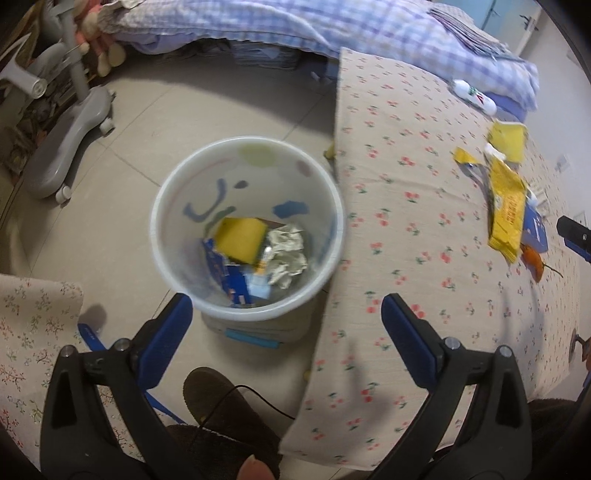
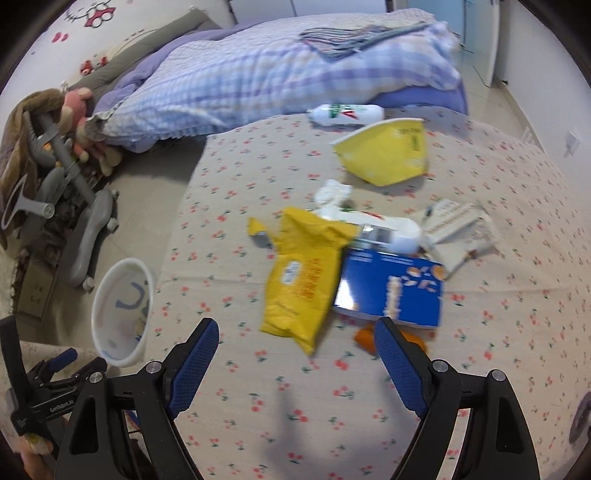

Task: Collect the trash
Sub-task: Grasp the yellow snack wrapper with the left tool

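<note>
Indoors — tiled floor (image 1: 110, 221), floral bedsheet (image 2: 258, 387), both grippers' fingers (image 1: 173, 325) spread, empty.

A bed with a cherry-print sheet (image 2: 258, 177) fills most of the room, and a lilac-and-white checked quilt (image 2: 236, 81) lies bunched across its far end with a folded striped cloth (image 2: 354, 37) on top. On the pale tiled floor (image 1: 122, 122) beside the bed stands the grey wheeled base of a chair (image 1: 70, 140), with a heap of plush toys (image 2: 77, 122) piled against it near a brown blanket (image 2: 22, 136). A cartoon cat sticker with a pink bow (image 2: 98, 14) is on the white wall behind, and another floral-print cloth (image 1: 37, 332) shows at the near left.
</note>
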